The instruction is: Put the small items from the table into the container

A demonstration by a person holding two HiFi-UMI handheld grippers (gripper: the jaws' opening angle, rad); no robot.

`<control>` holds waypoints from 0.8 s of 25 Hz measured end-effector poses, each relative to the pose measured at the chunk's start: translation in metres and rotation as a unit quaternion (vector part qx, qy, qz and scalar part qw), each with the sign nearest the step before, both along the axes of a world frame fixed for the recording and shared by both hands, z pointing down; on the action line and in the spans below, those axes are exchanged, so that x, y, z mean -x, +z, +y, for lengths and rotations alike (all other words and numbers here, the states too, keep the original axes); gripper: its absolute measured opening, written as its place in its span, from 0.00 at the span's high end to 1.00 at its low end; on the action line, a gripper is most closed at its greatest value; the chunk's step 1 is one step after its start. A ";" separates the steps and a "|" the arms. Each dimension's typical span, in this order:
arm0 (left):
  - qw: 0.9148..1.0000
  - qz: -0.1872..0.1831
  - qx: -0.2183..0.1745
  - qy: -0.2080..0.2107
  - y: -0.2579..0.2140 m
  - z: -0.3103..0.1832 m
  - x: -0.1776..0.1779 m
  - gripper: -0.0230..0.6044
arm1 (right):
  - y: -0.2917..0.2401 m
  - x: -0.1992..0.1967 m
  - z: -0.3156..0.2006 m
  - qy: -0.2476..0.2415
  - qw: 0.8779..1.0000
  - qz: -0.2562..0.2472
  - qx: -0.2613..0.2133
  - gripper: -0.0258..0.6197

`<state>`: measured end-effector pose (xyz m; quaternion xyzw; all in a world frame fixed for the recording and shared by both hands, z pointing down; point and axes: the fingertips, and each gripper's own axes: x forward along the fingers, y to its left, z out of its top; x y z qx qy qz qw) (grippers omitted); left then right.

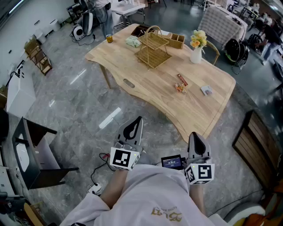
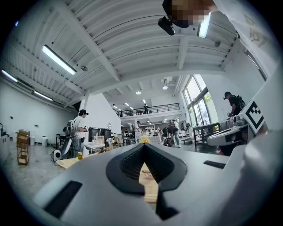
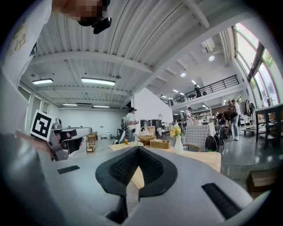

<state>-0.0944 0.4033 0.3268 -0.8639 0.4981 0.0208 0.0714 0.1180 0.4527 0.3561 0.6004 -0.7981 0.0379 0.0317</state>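
Observation:
A light wooden table [image 1: 146, 84] stands ahead of me. On its right part lie a brown snack bar [image 1: 182, 79], a crumpled orange wrapper [image 1: 180, 88] and a small grey packet [image 1: 206, 90]. A wicker basket with a handle [image 1: 152, 48] and a wooden box [image 1: 176, 40] sit at the far end. My left gripper [image 1: 135, 123] and right gripper [image 1: 196, 137] hover above the floor, short of the table, both shut with nothing in them. In the left gripper view the wrappers [image 2: 147, 175] show below the left gripper [image 2: 143, 148]. The right gripper [image 3: 138, 149] faces the basket [image 3: 145, 137].
A white vase of yellow flowers [image 1: 196, 49], a can [image 1: 109, 38] and a dark tray [image 1: 139, 30] also stand on the table. A black side table [image 1: 33, 150] is at my left, a wooden chair [image 1: 258, 141] at my right. A person [image 1: 102, 11] stands beyond the table.

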 end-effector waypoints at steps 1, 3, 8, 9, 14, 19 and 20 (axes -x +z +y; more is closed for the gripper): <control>1.000 -0.001 0.000 0.001 0.000 0.001 0.000 0.96 | -0.001 0.001 0.001 -0.001 1.000 0.001 -0.001 0.93; 1.000 -0.001 0.001 0.001 0.001 0.005 0.001 0.96 | -0.002 0.002 0.003 0.000 1.000 0.001 -0.003 0.93; 1.000 0.001 -0.003 0.005 -0.002 0.013 0.003 0.96 | -0.005 0.002 0.011 0.006 1.000 0.003 -0.010 0.93; 1.000 0.001 -0.003 0.004 -0.002 0.014 0.004 0.96 | -0.005 0.001 0.012 0.007 1.000 0.002 -0.010 0.93; 1.000 -0.001 -0.005 0.003 -0.003 0.018 0.002 0.96 | -0.006 0.000 0.016 0.003 1.000 -0.015 -0.012 0.93; 1.000 -0.001 -0.004 -0.002 -0.003 0.018 0.004 0.96 | -0.009 -0.007 0.015 0.009 1.000 -0.022 -0.017 0.93; 1.000 -0.001 -0.004 -0.003 -0.004 0.018 0.003 0.96 | -0.010 -0.008 0.015 0.009 0.999 -0.024 -0.019 0.93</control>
